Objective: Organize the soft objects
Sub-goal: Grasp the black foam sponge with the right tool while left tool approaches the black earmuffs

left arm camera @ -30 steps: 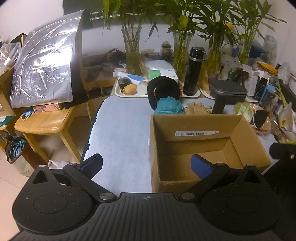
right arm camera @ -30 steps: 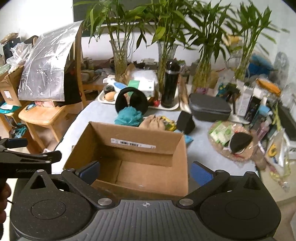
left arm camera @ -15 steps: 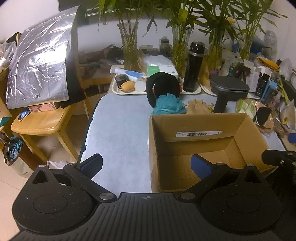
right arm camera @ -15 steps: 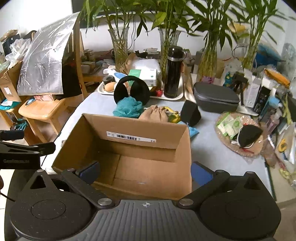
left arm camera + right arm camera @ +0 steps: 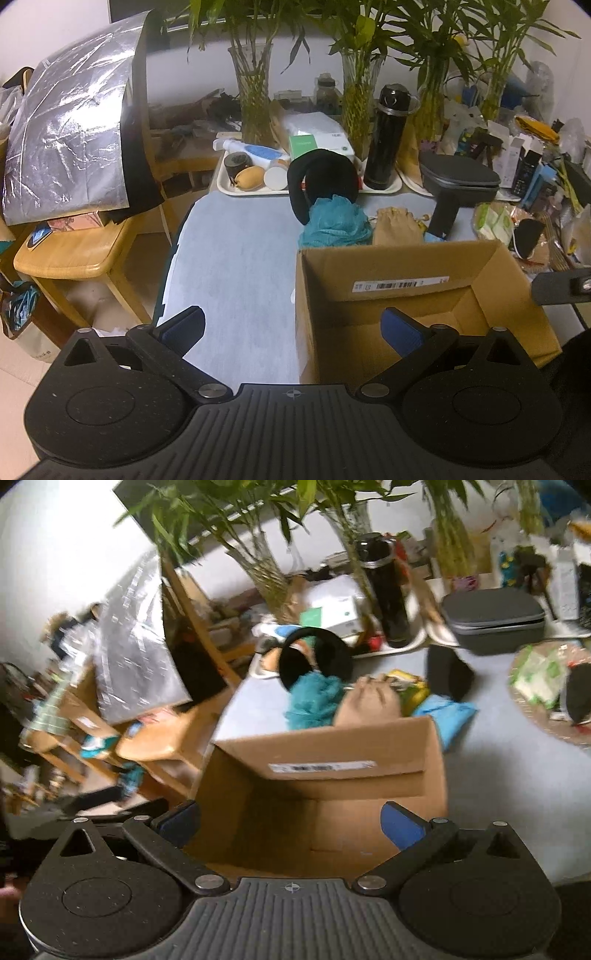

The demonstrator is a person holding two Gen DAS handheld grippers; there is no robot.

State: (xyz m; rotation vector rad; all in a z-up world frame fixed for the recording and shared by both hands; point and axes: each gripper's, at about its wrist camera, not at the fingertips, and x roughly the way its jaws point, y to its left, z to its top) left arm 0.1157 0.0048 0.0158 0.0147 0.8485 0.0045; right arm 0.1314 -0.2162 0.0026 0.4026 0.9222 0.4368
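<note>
The left gripper [image 5: 293, 326] hangs over the near edge of the surface [image 5: 236, 258]. Its jaws are wide apart and hold nothing. One blue pad is over the bare surface and the other is over the box [image 5: 417, 284].

The right gripper [image 5: 291, 818] is over the near side of the same box [image 5: 332, 771]. Its jaws are wide apart too, and nothing is between them. This view is tilted and blurry, so small things are hard to make out.

The box is open at the top. The part of its floor that shows is bare, but the near part is hidden behind the grippers. A white label sits on its far inside wall.

The soft things lie just past the far wall of the box. The teal puff [image 5: 334, 221] is on the left, and its bottom is hidden by the box. The tan pouch [image 5: 395, 225] is just right of it, touching or almost touching. The black earmuffs [image 5: 321, 177] stand behind the puff. In the right view, a blue cloth [image 5: 443, 712] peeks out past the box's far right corner, and something yellow [image 5: 410, 690] lies behind the pouch. I cannot tell what it is.

Farther back, a tray [image 5: 236, 186] holds small things and a black bottle [image 5: 386, 136]. A dark case [image 5: 458, 177] sits to the right.
</note>
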